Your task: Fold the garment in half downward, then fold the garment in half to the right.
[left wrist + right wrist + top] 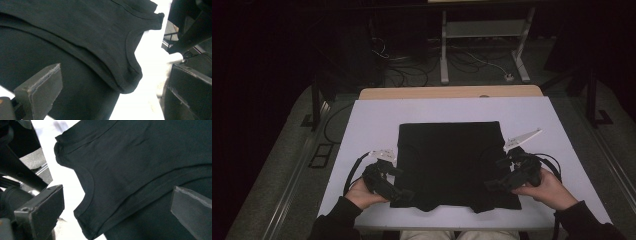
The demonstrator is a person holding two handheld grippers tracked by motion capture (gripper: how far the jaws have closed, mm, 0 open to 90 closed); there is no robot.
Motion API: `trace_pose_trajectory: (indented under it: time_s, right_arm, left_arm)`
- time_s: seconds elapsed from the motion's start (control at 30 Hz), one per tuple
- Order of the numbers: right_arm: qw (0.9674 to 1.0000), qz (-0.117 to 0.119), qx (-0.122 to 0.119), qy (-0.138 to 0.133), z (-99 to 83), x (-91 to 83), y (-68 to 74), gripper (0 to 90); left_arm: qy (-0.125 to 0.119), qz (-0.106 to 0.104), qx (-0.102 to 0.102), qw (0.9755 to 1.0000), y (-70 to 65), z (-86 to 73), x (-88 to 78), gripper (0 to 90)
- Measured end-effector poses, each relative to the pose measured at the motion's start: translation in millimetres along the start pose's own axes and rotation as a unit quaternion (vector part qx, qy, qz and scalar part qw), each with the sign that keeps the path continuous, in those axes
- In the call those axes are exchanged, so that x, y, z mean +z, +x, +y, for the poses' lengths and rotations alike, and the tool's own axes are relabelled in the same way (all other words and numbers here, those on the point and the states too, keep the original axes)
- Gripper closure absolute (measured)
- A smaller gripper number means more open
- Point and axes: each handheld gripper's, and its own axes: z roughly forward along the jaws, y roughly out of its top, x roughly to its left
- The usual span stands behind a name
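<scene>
Black garment lies folded, centre of white table. Left gripper at its near-left corner, right gripper at near-right; both w/ jaws wide apart, nothing gripped, cloth beneath.

From the left claw, its two black jaws rise from the bottom edge, one blocky pad at the lower left and the other at the lower right, standing wide apart with nothing pinched between them. A folded black cotton garment spreads across most of the scene, lying flat on the white worktop. A stitched, curved hem runs diagonally across the fabric and ends in a rounded lobe near the middle, where an upper layer overlaps a lower one. The left jaw sits over the cloth; the right jaw stands over bare worktop beside the garment's edge. Dark frame parts show at the upper right.
</scene>
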Motion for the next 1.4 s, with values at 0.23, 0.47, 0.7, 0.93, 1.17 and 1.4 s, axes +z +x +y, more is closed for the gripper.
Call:
trace_pose_trajectory:
  time_s: [0.23,0.47,0.7,0.93,1.17,1.4]
  right_arm:
    - [0.9995,-0.029,-0.012,-0.007,11.6,6.2,-6.3,0.0]
    - [0.9989,-0.039,-0.011,-0.025,22.1,6.7,-15.1,0.0]
    - [0.9982,-0.043,-0.011,-0.04,31.8,6.4,-22.7,0.0]
    - [0.9982,-0.045,-0.015,-0.036,47.5,9.6,-28.8,0.0]
    - [0.9981,-0.047,-0.023,-0.033,62.0,19.8,-34.3,0.0]
    - [0.9973,-0.053,-0.032,-0.039,77.4,29.4,-38.2,0.0]
  left_arm:
    - [-0.026,0.03,-0.001,0.9992,4.1,-6.7,-8.2,0.0]
    - [-0.048,0.046,-0.01,0.9977,7.8,-12.5,-14.3,0.0]
    - [-0.064,0.067,-0.015,0.9956,9.8,-18.1,-19.5,0.0]
    - [-0.06,0.081,-0.021,0.9947,13.3,-25.3,-21.8,0.0]
    - [-0.065,0.094,-0.023,0.9932,14.7,-32.7,-24.0,0.0]
    - [-0.07,0.102,-0.021,0.9921,14.7,-40.2,-26.2,0.0]
